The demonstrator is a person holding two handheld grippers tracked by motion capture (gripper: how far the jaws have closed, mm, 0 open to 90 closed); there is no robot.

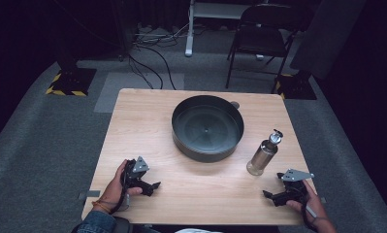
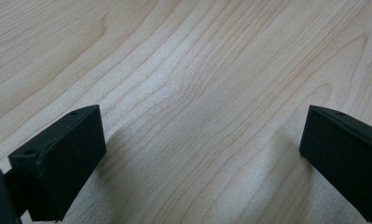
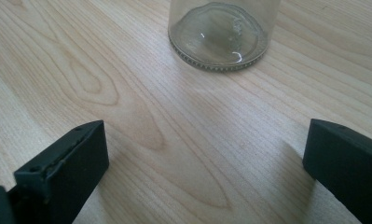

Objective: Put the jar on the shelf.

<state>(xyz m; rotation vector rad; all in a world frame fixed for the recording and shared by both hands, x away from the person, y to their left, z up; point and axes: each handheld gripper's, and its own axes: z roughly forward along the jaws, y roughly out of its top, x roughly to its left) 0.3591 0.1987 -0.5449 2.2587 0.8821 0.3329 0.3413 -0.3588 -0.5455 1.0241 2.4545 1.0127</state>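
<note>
Wooden table (image 1: 133,121) at frame centre, bearing a dark round pan (image 1: 207,127) above centre. The upright glass bottle (image 1: 265,154), long axis vertical, stands centre-right, just up-left of the right gripper (image 1: 273,194), the nearer one. The left gripper (image 1: 152,187) sits lower left. Both grippers' jaws gape wide, empty.

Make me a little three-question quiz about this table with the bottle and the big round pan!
1. True or false: the glass bottle stands upright on the wooden table.
2. Which tongs are nearer the bottle: A) the left tongs or B) the right tongs?
3. Fill in: the dark round pan looks ____ inside.

Key
1. True.
2. B; the right gripper view shows the bottle's base just ahead of the open jaws.
3. Empty.
</note>
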